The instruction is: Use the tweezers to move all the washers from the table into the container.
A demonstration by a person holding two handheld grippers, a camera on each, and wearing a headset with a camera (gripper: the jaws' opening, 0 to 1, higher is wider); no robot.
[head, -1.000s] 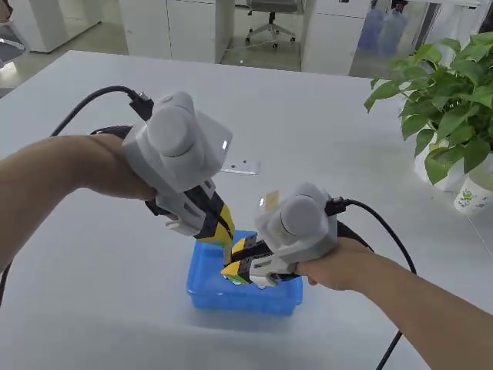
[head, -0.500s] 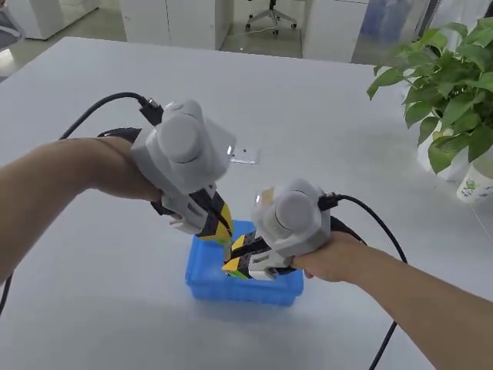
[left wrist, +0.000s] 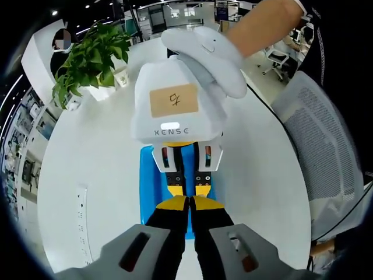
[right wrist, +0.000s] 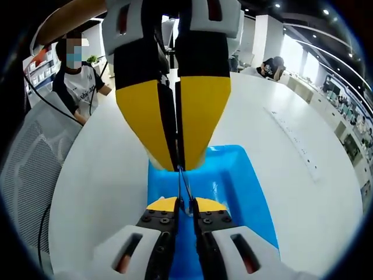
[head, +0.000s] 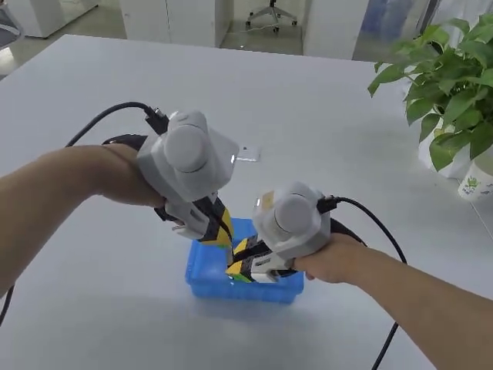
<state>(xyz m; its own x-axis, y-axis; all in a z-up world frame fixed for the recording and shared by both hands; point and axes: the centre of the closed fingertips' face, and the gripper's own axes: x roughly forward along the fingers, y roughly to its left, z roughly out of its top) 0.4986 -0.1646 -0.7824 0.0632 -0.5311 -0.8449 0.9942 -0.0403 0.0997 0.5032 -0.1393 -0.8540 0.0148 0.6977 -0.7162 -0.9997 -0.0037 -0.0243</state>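
Both grippers meet tip to tip over the blue container (head: 206, 279). My left gripper (head: 220, 231) comes in from the upper left, its yellow-tipped jaws pressed together on the thin metal tweezers (right wrist: 182, 185). The tweezers' two legs run from the left gripper (right wrist: 178, 166) down into my right gripper (right wrist: 184, 205), whose jaws are closed narrowly around them. In the left gripper view my left gripper (left wrist: 188, 202) touches the right gripper (left wrist: 186, 188) above the blue container (left wrist: 145, 181). The right gripper (head: 240, 268) hides the container's inside. The blue container (right wrist: 233, 175) floor looks bare where it shows.
A flat white strip (head: 245, 154) lies on the white table beyond the grippers. A potted green plant (head: 454, 85) stands at the far right, with a small white cup (head: 474, 187) beside it. Cables trail from both grippers. A person sits behind in the right gripper view.
The head camera has shifted a little. Both grippers remain joined over the blue container, with the left one lowered slightly toward it.
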